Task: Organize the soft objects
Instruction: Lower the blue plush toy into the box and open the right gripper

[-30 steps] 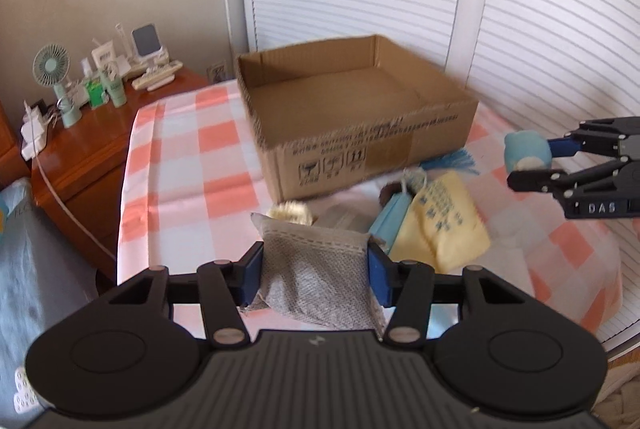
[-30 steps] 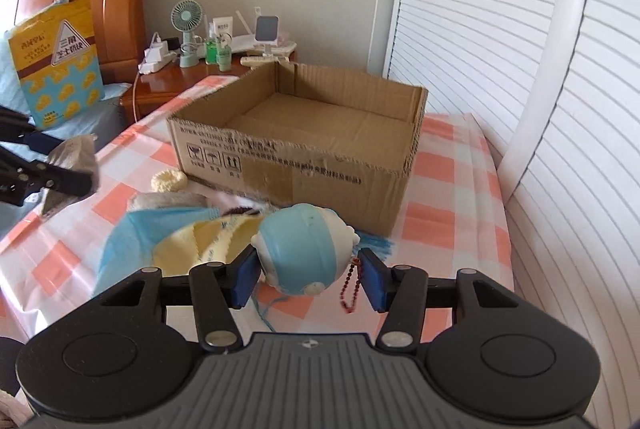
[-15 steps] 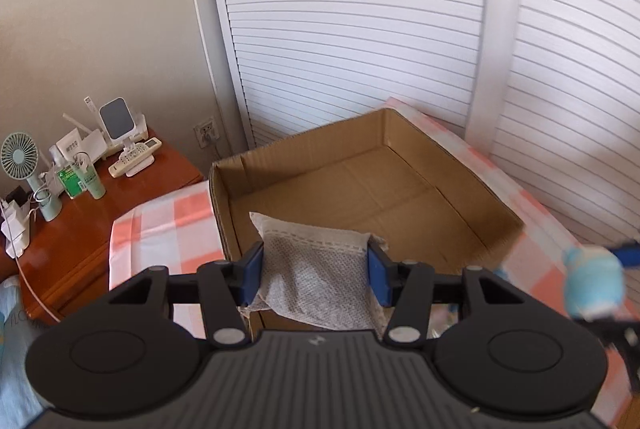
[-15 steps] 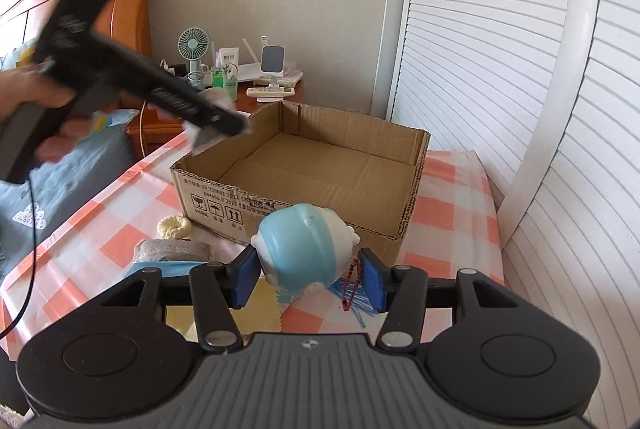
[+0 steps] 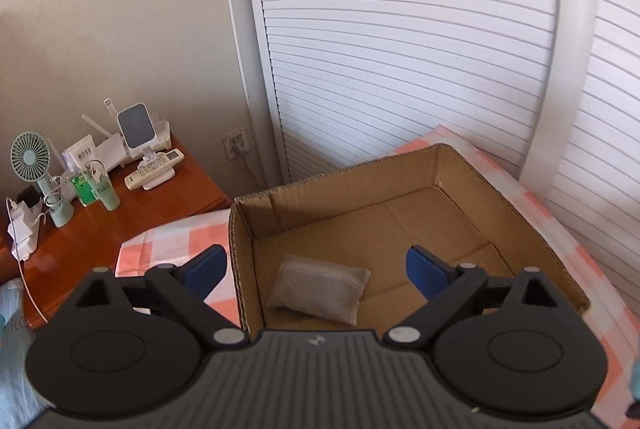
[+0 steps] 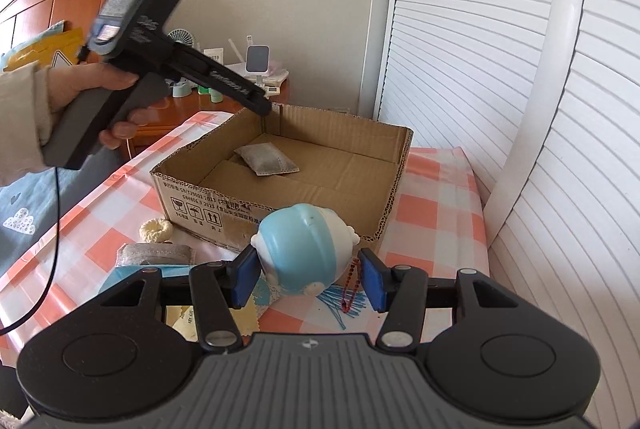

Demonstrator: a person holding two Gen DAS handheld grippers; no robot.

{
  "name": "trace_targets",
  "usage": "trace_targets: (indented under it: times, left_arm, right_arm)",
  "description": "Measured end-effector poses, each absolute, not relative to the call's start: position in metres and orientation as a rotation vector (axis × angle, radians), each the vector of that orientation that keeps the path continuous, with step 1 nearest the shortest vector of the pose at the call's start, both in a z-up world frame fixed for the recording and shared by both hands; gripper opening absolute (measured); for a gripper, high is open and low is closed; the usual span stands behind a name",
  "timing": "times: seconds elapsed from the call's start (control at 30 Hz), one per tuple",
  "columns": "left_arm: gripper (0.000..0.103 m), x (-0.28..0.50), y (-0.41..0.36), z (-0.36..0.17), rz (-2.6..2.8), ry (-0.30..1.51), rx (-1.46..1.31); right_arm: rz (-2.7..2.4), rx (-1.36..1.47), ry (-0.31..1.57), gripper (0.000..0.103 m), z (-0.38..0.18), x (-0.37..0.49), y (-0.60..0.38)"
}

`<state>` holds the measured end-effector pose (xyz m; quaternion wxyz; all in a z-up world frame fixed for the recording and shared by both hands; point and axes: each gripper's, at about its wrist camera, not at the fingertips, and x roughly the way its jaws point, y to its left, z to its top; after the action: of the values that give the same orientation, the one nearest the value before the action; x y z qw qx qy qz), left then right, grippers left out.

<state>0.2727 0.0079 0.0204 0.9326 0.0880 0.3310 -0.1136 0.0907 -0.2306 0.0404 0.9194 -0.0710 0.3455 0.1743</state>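
Pouch (image 5: 320, 287) lies flat on box (image 5: 532, 229) floor, near-left corner, long axis running 10-to-4 in my left view. My left gripper (image 5: 316, 265) hangs above it, jaws opening, nothing pressed. My right gripper (image 6: 308, 277) holds the blue toy (image 6: 306, 249), box at 12. Next: carry toy over the near wall, release low beside pouch, not on it.

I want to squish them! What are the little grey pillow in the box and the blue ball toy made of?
Grey pillow: looks like coarse woven cloth, matte, with stitched edges, saggy as if filled.
Blue ball toy: smooth and slightly shiny, so probably plastic or vinyl rather than plush; softness can't be told.
Box: brown corrugated cardboard, wavy cut edges.
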Motion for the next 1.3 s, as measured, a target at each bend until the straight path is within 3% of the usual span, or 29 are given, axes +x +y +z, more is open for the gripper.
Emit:
trace_targets:
  times: [0.1,0.6,1.3]
  left_arm:
    - [0.102,0.252,0.014,0.024,-0.232,0.680,0.185]
    - [0.102,0.138,0.020,0.029,-0.210,0.682,0.181]
    - [0.102,0.082,0.053,0.017,-0.114,0.662,0.009]
  right_arm:
    - [0.362,-0.137,0.713,0.058,0.041,0.093,-0.228]
    - [0.372,-0.092,0.727,0.058,0.052,0.121,-0.213]
    - [0.287,-0.066,0.895,0.058,0.019,0.282,-0.185]
